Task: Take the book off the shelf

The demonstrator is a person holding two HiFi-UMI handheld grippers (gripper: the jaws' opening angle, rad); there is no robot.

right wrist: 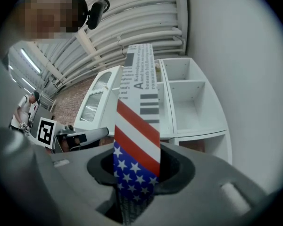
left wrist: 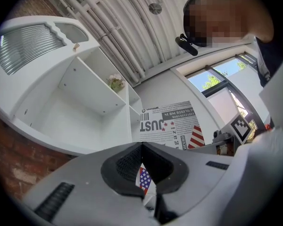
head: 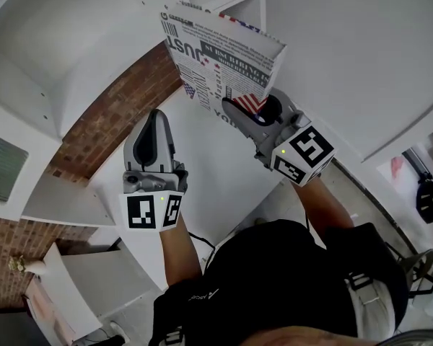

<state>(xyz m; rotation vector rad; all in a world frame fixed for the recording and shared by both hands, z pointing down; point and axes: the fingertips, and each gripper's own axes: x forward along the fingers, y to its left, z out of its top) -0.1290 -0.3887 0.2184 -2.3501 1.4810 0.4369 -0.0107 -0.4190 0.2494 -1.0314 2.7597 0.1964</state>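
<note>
While the right claw (head: 250,111) clamps the flag-printed newsprint book (head: 224,52), the left claw (head: 157,121) hangs closed and empty. The book looks free of the white wooden shelf (left wrist: 87,88); next, draw it away steadily.

A white shelf unit (left wrist: 92,91) with open compartments stood against a red brick wall (head: 101,132). A ribbed white ceiling (left wrist: 127,13) crossed by pipes ran overhead. Daylight came through windows (left wrist: 212,79) that showed blue sky and green trees. A small pale ornament (left wrist: 115,82) sat on one shelf.
</note>
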